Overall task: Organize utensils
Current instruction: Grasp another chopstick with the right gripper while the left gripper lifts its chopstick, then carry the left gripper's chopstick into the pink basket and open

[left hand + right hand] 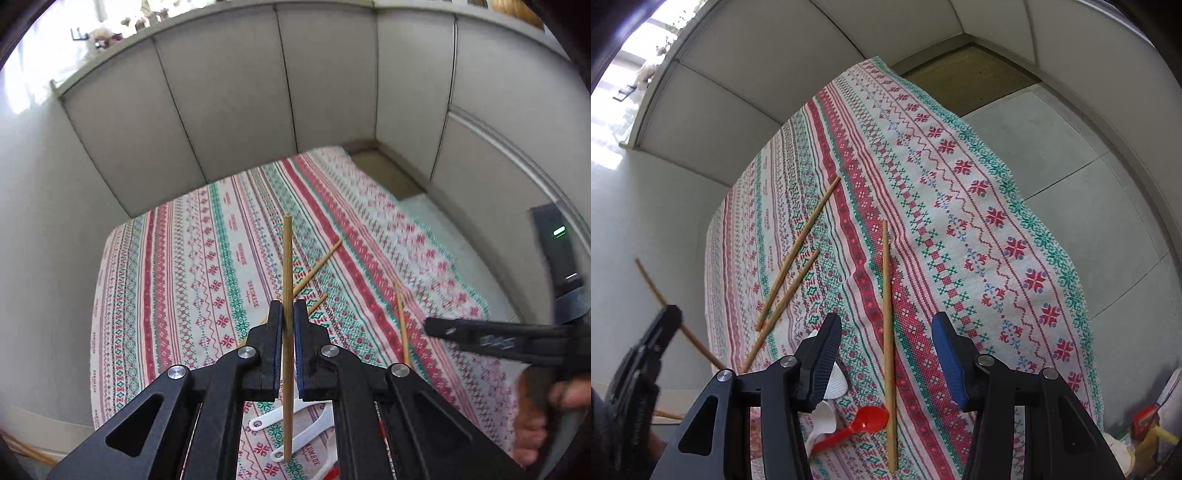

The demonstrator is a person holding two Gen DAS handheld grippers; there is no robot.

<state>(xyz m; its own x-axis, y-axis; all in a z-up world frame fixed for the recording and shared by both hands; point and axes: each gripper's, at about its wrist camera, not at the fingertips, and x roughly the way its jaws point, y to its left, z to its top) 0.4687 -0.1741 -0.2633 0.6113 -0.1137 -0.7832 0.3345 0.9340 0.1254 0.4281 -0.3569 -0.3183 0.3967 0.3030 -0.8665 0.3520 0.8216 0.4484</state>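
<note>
Bamboo chopstick [287,332] sits clenched in the left gripper [288,314], lifted off the cloth [177,280]; the right gripper [886,350] straddles another chopstick [887,314], fingers released, likely for pairing.

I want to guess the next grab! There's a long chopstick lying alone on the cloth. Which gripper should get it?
Right. The right gripper is open, its fingers either side of the lone chopstick on the cloth. The left gripper is busy, shut on another chopstick.
</note>
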